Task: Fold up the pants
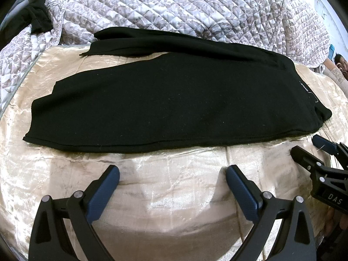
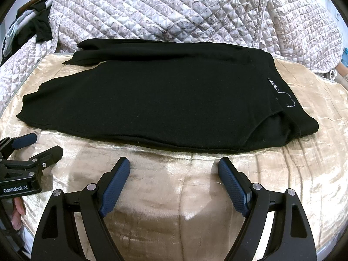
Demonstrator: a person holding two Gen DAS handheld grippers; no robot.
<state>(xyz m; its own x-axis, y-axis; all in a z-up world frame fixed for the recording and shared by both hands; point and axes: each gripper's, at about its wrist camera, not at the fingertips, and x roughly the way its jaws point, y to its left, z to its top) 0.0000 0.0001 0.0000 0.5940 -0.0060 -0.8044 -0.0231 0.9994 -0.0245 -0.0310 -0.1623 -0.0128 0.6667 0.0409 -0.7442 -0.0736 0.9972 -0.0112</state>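
The black pants [image 1: 165, 100] lie flat on a shiny beige bedspread [image 1: 165, 200], waist to the right, legs to the left; the left gripper [image 1: 173, 180] and right gripper [image 2: 174, 174] hover just short of the near edge, both with fingers spread, gripping nothing; bare bedspread lies before them; a quilt [image 2: 174, 10] is heaped behind.

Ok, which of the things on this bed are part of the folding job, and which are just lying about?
Part of the job:
- black knit pants, spread flat on the shiny beige bedspread
- left gripper, open, empty
- right gripper, open, empty

Lying about:
- quilted floral grey-white blanket, bunched behind the pants
- dark garment, far left corner
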